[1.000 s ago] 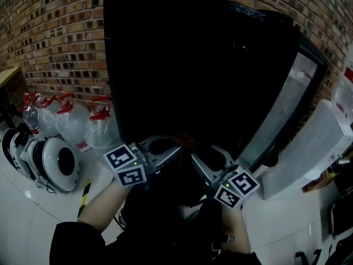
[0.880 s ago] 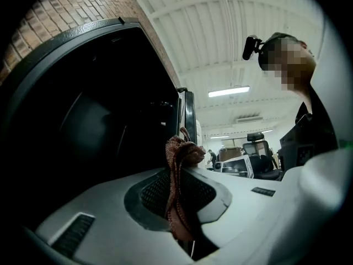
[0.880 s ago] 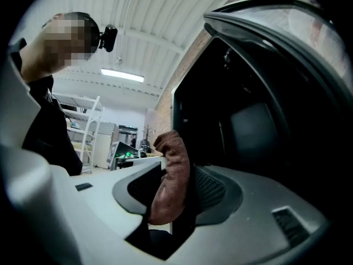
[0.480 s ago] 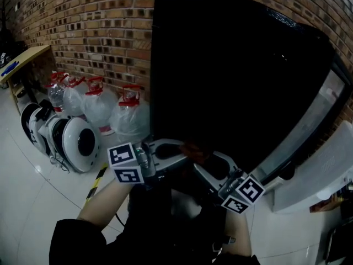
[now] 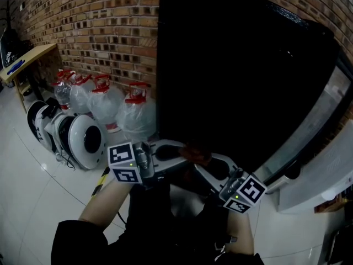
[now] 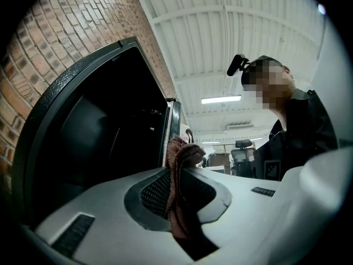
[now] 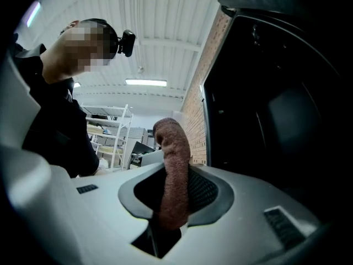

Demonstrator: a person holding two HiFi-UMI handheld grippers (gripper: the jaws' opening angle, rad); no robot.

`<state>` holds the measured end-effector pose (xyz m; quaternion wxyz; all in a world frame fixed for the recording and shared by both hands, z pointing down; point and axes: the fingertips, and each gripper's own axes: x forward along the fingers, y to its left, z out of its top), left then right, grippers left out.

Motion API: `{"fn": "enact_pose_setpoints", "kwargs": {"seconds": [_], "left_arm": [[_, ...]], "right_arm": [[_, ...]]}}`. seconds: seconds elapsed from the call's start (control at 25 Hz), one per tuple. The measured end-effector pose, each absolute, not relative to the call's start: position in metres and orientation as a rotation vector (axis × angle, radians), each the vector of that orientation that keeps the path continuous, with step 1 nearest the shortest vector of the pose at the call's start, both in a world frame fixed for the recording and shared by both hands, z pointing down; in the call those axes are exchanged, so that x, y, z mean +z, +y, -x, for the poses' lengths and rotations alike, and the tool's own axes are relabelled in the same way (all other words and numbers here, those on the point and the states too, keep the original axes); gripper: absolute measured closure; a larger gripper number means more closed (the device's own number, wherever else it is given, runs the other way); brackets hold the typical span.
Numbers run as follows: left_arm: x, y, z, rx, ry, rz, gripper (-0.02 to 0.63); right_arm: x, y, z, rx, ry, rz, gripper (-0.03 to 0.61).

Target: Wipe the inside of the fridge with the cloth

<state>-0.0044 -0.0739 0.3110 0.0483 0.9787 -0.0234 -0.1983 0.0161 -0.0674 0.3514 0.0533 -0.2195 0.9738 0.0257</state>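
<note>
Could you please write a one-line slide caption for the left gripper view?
The left gripper pinches a reddish-brown cloth beside the dark fridge.

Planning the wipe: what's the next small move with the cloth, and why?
Probably push the cloth forward into the open fridge: the left hand-held gripper pinches it, the jaws of the right hand-held gripper have just been closing on it, and it hangs outside the dark interior.

Looks like a workshop or warehouse-type space to me: bare brick wall (image 5: 99,21), ribbed metal ceiling (image 6: 220,37) with a strip light (image 6: 221,99), storage shelves (image 7: 107,136) far off, and water jugs (image 5: 135,117) on a shiny tile floor (image 5: 33,203).
</note>
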Motion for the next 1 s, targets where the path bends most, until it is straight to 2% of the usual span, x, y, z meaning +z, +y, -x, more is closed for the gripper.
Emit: {"fn": "enact_pose_setpoints", "kwargs": {"seconds": [0.2,0.28,0.32,0.36,0.68,0.76,0.84,1.0], "left_arm": [[0.309,-0.076,0.010,-0.519,-0.237,-3.121,0.551],[0.308,-0.083,0.013,-0.460,-0.362,-3.167,0.496],[0.307,-0.087,0.014,-0.432,-0.415,-3.174,0.424],[0.305,-0.091,0.017,-0.417,-0.471,-3.171,0.384],[0.294,-0.167,0.090,-0.406,-1.328,-2.969,0.370],[0.288,-0.195,0.104,-0.424,-1.453,-2.879,0.283],[0.279,-0.225,0.109,-0.428,-1.537,-2.814,0.237],[0.274,-0.264,0.090,-0.375,-1.618,-2.814,0.215]], "right_arm": [[0.349,-0.078,-0.011,0.096,2.996,0.733,0.488],[0.344,-0.092,-0.013,0.080,2.962,0.824,0.489],[0.339,-0.100,-0.016,0.064,2.935,0.870,0.489],[0.334,-0.107,-0.020,0.052,2.910,0.908,0.489],[0.276,-0.139,-0.018,0.221,2.840,0.993,0.489],[0.259,-0.150,-0.017,0.262,2.821,1.020,0.489],[0.242,-0.162,-0.016,0.299,2.805,1.036,0.489],[0.221,-0.186,-0.009,0.368,2.802,1.045,0.489]]}}
